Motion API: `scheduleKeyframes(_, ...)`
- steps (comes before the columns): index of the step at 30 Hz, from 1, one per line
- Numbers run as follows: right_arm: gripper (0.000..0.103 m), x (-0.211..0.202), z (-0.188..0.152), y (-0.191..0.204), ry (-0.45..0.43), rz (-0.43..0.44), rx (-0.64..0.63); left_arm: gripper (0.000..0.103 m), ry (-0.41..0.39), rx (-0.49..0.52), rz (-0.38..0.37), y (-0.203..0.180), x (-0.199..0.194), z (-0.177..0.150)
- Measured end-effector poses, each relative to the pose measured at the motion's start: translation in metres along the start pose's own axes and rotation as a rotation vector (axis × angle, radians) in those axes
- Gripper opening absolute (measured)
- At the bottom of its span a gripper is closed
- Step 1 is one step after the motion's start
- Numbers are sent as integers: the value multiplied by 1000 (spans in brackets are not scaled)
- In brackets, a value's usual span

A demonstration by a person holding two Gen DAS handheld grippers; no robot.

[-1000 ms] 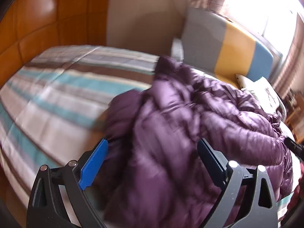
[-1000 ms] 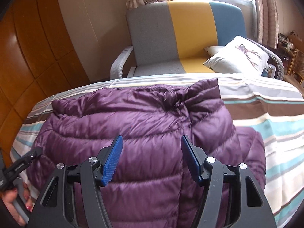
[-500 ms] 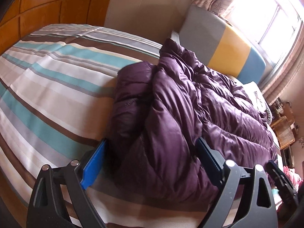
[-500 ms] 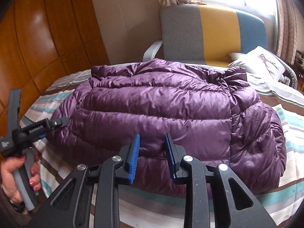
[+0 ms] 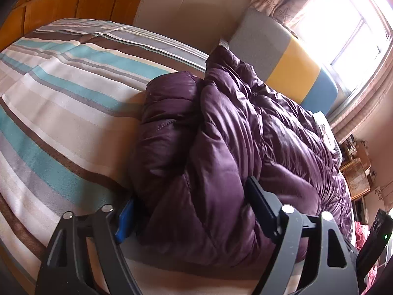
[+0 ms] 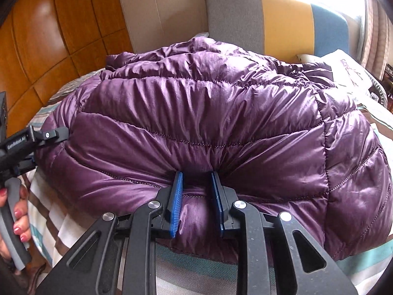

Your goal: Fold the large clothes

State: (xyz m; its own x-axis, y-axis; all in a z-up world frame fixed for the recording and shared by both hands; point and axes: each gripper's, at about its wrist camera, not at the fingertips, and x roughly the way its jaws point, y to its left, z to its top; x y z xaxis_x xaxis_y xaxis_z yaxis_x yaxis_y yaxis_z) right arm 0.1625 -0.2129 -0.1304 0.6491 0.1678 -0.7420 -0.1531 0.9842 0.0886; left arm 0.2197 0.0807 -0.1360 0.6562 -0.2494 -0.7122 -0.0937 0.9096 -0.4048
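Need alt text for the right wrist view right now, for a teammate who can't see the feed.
The right gripper pinches a bulge of the near edge of a puffy purple jacket lying on a striped bed. At the left edge, a hand holds the left gripper against the jacket's side. A grey, yellow and blue chair stands behind the bed.

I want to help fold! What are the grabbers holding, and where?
Both hold the purple puffy jacket: right gripper pinches its near hem, left gripper straddles its end.

jackets: 1 [image 6: 201, 123] | grippers: 2 [image 5: 190, 211] [image 6: 196, 186] | beds: 1 [image 5: 61, 93] | armchairs: 1 [image 6: 282, 22] | pillows: 1 [image 6: 348, 73]
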Motion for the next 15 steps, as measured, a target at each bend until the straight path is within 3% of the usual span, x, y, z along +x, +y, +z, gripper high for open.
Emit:
scheduleKeyframes(7,23,3,5,8,30,-61,-11,65,-14,-29,-2,2,6,4)
scheduleKeyframes(13,23,2,5,10,27,-74,-9,47,-14,-98,-59,7,11,3)
scheduleKeyframes(15,23,1,5,9,27,-69,-1,36,2,-152,-91,11,12,4)
